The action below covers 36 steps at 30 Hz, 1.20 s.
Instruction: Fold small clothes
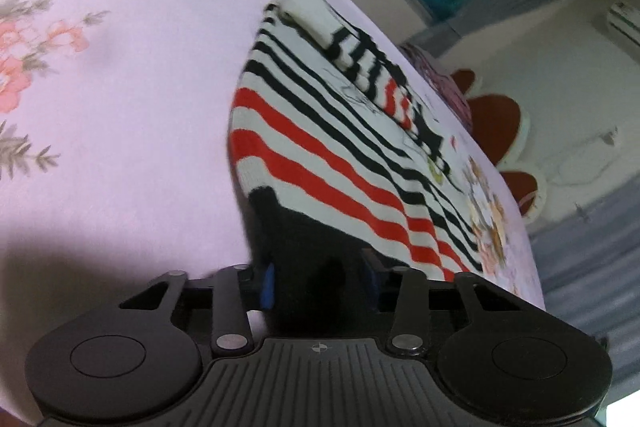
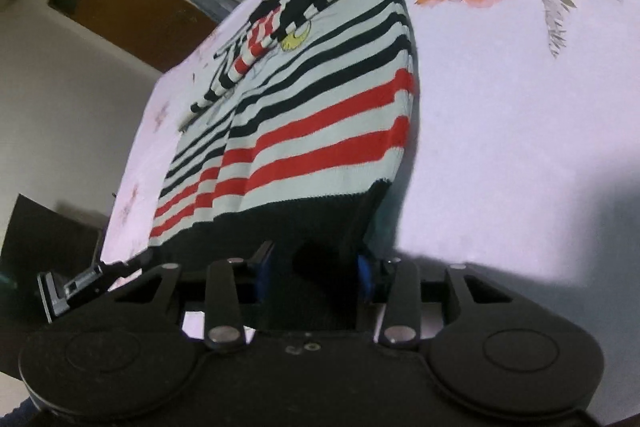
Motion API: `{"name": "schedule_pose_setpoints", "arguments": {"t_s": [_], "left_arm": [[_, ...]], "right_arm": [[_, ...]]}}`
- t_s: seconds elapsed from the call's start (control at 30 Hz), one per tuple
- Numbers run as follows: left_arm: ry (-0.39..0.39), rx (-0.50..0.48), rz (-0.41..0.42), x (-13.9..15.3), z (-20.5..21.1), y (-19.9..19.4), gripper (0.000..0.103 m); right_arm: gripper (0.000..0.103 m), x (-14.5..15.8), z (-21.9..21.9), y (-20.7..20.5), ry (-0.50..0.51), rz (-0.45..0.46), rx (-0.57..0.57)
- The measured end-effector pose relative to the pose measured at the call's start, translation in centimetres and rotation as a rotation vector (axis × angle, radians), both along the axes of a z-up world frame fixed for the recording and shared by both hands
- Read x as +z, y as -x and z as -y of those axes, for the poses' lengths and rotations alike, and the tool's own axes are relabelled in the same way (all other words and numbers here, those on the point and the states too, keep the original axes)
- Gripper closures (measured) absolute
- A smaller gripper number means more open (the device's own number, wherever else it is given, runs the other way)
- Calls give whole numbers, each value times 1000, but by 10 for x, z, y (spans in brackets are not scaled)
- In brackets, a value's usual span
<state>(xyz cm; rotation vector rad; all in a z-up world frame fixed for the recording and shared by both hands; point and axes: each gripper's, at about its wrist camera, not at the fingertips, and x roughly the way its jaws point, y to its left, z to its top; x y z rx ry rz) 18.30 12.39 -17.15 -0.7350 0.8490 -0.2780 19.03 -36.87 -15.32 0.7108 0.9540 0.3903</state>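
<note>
Lying flat on a pale floral bedsheet (image 1: 132,115), a small striped sweater (image 1: 320,147) runs from lower centre to upper centre in both views; its black hem (image 2: 320,231) sits between each gripper's blue pads; left gripper (image 1: 322,287) and right gripper (image 2: 316,275) both clamp that hem, jaws partly closed; pad contact is dark, hard to read; the sweater's collar end blurs; the left gripper's tip is half hidden at lower left of the right view.

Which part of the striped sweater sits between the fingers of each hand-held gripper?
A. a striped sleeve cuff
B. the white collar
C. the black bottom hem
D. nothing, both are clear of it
C: the black hem runs into the left hand-held gripper, and likewise into the right hand-held gripper.
</note>
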Motion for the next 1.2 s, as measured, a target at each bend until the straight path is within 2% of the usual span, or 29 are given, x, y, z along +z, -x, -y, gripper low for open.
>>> {"name": "schedule_pose_setpoints", "arguments": {"t_s": [0.07,0.1,0.13,0.2,0.27,0.33,0.37,0.4,0.47,0.57,0.63,0.73,0.8,1.0,1.07,1.2], "left_arm": [[-36,5,-10,1,3,-4,80],[-77,3,-18,4,6,-6,94],[-92,6,-23,4,6,-7,96],[-73,39,33,13,2,-1,96],[-105,70,89,24,2,8,96],[-182,75,33,17,2,4,96],[-197,71,-6,8,2,0,96],[-170,86,1,8,-1,0,96],[-150,100,6,14,-2,-3,96],[-97,103,103,36,-3,-9,96],[-64,114,157,53,-7,-25,96],[38,127,231,76,-13,-62,96],[61,132,261,89,-13,-93,96],[14,112,288,117,-2,-196,96],[8,105,266,117,-1,-229,96],[-58,82,184,102,2,-291,96]], "right_arm": [[73,-3,1,-2,-22,-12,-7],[94,-3,0,-3,-12,-11,0],[97,-2,0,-3,2,-1,7],[97,8,3,1,8,44,-8],[97,23,11,8,-16,116,-25],[97,26,12,7,28,129,-22],[97,21,10,2,74,96,-1],[97,13,7,-5,114,48,16],[97,13,5,-12,126,46,24],[97,42,9,-20,82,146,-13],[97,68,10,-34,97,218,-23],[97,99,14,-67,102,291,-39],[97,114,16,-96,101,325,-58],[97,139,23,-190,93,344,-116],[97,137,26,-224,83,311,-139],[97,115,30,-277,65,235,-169]]}}
